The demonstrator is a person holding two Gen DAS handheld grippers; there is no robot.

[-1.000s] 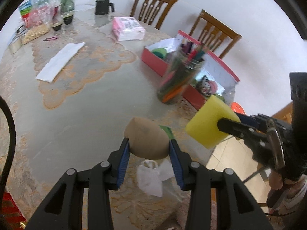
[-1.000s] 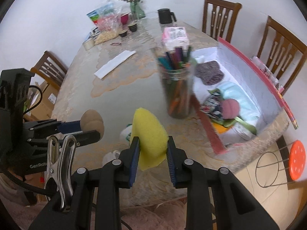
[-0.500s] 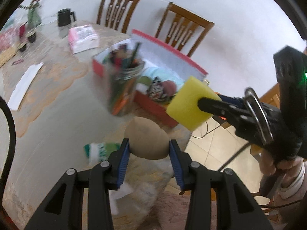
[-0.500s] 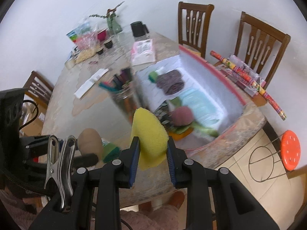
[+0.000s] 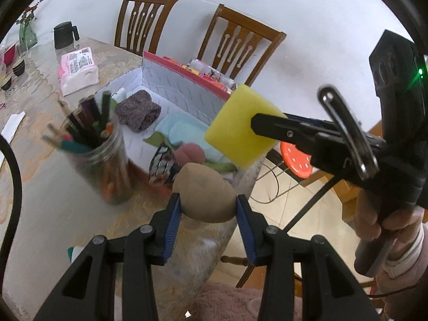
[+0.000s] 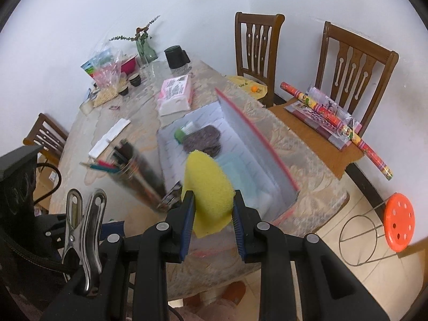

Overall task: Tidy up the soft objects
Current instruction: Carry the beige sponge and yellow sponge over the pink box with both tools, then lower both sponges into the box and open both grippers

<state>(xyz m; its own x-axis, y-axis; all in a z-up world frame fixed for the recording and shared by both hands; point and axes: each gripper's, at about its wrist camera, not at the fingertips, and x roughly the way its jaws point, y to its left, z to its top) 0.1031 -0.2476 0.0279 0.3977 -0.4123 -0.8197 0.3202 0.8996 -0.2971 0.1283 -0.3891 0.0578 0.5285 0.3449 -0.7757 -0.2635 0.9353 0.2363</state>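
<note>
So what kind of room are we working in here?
Most likely a home dining room: a cloth-covered table against a white wall, wooden dining chairs pulled up to it, and household clutter such as a kettle and vase.

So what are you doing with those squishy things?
A person is tidying soft things with tongs in each hand. The left tongs pinch a tan egg-shaped sponge, and the right tongs pinch a yellow sponge. Both are held up in the air near the red-rimmed box on the table, which already has a speckled rolled cloth and other soft items inside. Neither sponge is in the box yet.
</note>
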